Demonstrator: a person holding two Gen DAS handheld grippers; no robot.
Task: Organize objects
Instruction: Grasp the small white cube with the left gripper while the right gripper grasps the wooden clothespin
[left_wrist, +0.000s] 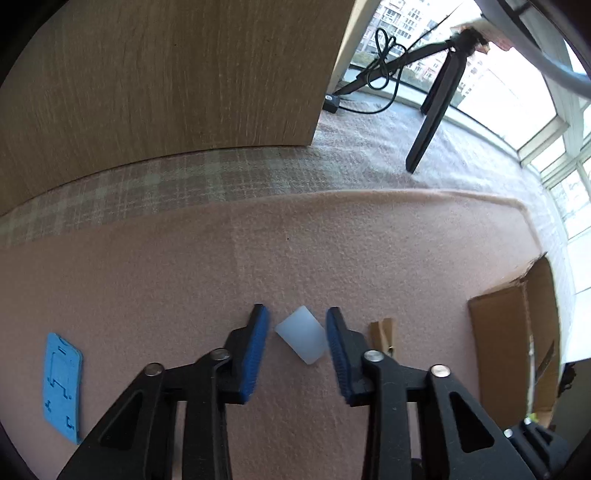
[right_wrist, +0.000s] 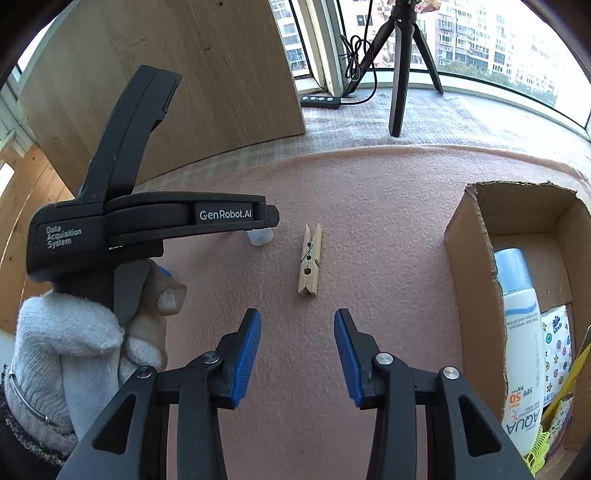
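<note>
A small translucent white block (left_wrist: 302, 338) lies on the pink felt mat (left_wrist: 332, 240), between the blue pads of my left gripper (left_wrist: 296, 310). The pads flank it closely, and a narrow gap shows on the left side. A wooden clothespin (right_wrist: 310, 264) lies flat on the mat just ahead of my right gripper (right_wrist: 297, 314), which is open with nothing between its fingers. In the right wrist view the white block (right_wrist: 260, 236) peeks out under the left tool's black housing (right_wrist: 155, 221), held by a gloved hand (right_wrist: 66, 339). A blue phone stand (left_wrist: 62, 384) lies flat at the left.
An open cardboard box (right_wrist: 469, 229) at the right holds a sunscreen bottle (right_wrist: 521, 325) and a patterned packet (right_wrist: 556, 343). A wooden panel (right_wrist: 184, 74) stands behind the mat. A black tripod (right_wrist: 399, 74) and a power strip (right_wrist: 319, 100) are near the window.
</note>
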